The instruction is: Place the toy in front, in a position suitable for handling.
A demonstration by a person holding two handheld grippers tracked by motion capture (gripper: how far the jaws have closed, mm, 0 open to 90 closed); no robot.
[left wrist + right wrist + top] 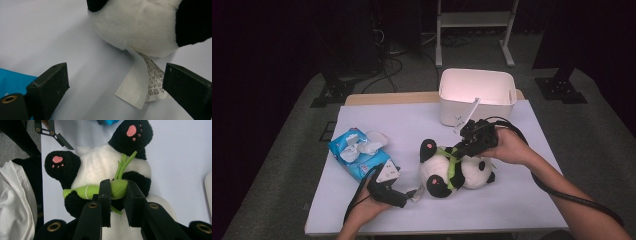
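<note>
Plush panda (456, 170) lies mid-frame on the white table (512, 200), with the right gripper (116, 190) clamped on its green bamboo stalk (100, 190) and the left gripper (112, 87) gaping around the sewn-in label (142, 82), pinching nothing. Looks like the grab step, so next probably calls for a lift toward the white bin (477, 95) at upper centre. Count: one panda, one bin, one blue wipes pack (357, 152).
</note>
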